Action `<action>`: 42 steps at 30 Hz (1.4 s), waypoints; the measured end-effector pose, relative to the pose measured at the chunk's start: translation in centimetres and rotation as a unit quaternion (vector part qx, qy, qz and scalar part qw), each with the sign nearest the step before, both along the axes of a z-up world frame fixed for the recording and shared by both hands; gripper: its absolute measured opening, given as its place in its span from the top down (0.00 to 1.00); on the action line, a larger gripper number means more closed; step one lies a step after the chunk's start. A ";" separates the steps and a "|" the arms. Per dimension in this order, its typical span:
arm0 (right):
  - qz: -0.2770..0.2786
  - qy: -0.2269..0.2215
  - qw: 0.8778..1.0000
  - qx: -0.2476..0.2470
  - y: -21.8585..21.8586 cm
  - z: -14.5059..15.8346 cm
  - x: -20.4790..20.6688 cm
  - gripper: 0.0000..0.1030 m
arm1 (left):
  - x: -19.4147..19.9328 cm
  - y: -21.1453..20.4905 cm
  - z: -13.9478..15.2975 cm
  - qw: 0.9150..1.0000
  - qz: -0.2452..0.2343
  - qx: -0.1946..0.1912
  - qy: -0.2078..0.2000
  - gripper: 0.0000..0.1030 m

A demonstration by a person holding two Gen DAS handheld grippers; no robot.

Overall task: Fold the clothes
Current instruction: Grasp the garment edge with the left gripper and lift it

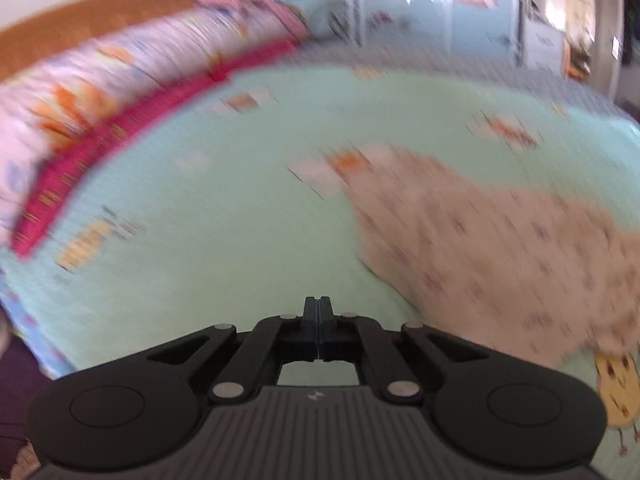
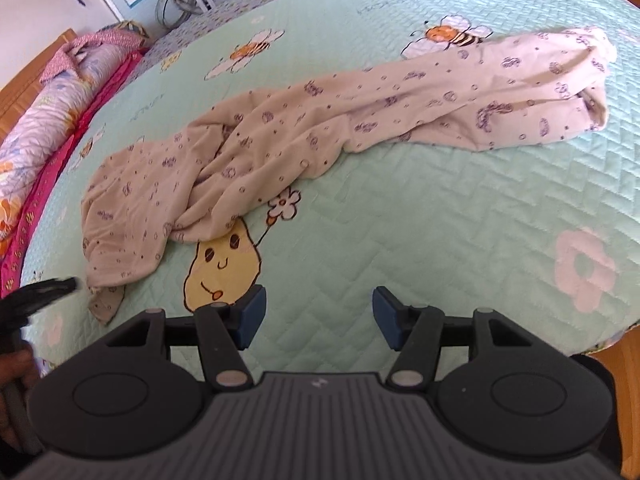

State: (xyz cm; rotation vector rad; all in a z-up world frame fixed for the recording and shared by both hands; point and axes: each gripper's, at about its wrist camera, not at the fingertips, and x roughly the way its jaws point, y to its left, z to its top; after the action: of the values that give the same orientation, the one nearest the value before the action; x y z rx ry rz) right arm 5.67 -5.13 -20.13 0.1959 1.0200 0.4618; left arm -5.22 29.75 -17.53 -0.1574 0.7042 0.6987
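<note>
Your left claw (image 1: 319,304) is closed, its two fingers pressed flat together with nothing between them, and it hangs over bare green quilt (image 1: 240,240) with the garment (image 1: 500,248) off to its right, apart from it. That view is heavily blurred, so you can make out little of the cloth there beyond its beige colour and dark specks. Your right claw (image 2: 319,320) stands wide open, its blue pads (image 2: 252,316) spread with only quilt (image 2: 440,240) showing in the gap, and it touches nothing. The garment (image 2: 280,140), a long beige piece printed with small purple figures, lies crumpled and unfolded on the quilt beyond the right claw, stretched in a diagonal from the near left to the far right. Its near end is bunched and twisted, and it covers the top of the yellow cartoon face (image 2: 224,264) printed on the quilt; its far end lies just beside a printed bee (image 2: 452,36). At the left edge of the right wrist view, near the garment's lowest corner, the tip of the left claw (image 2: 48,290) shows as a dark blur, with a hand (image 2: 16,384) below it. Left of the garment, a rolled floral blanket (image 2: 52,112) with a red border runs along the edge of the bed.
</note>
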 end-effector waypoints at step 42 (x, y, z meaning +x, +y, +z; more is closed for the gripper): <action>-0.130 -0.023 0.991 0.019 -8.0 2.0 3.9 0.41 | -3.8 -0.7 2.6 0.993 -0.060 0.072 -0.070 0.92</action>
State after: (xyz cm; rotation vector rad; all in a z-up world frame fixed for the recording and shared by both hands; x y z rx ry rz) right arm 9.54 -13.11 -18.14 0.3454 0.9259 0.2469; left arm -9.01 29.01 -14.91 -0.0308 0.5219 0.6137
